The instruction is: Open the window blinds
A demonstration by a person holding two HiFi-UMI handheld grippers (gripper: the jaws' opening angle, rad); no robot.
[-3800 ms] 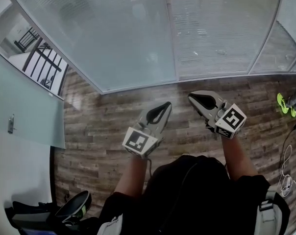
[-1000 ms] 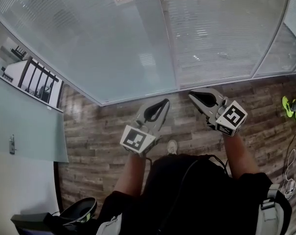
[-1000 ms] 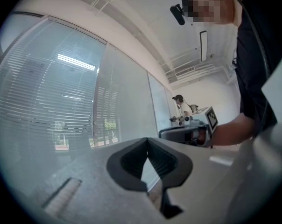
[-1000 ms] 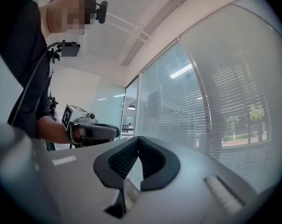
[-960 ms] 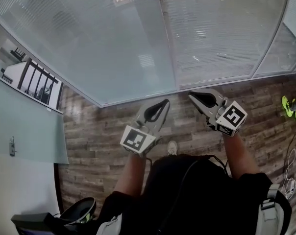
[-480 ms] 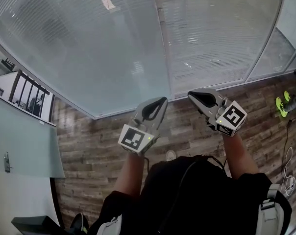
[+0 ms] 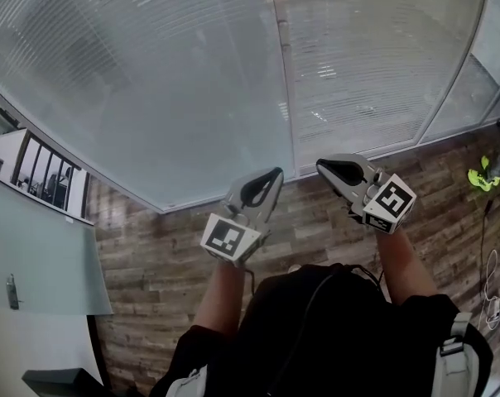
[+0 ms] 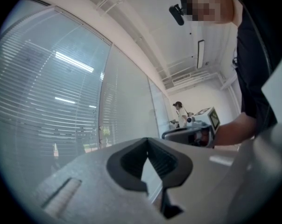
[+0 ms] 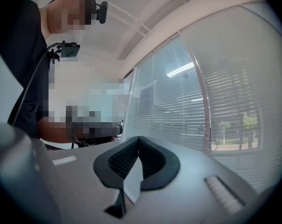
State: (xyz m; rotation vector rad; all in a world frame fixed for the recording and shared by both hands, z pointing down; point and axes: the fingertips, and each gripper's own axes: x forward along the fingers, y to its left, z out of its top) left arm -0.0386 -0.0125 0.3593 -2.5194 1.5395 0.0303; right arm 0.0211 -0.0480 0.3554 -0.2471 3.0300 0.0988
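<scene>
Both the left gripper (image 7: 276, 173) and the right gripper (image 7: 321, 165) are held empty, jaws pressed together, near the closed window blinds (image 7: 151, 81) ahead; the blinds' control, not seen here, should be found before anything is grasped.

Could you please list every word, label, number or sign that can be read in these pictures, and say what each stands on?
No text can be read anywhere.
The cube on the left gripper and the one on the right gripper bear only black-and-white square patterns, not letters or numbers.
The blinds carry no print.
</scene>
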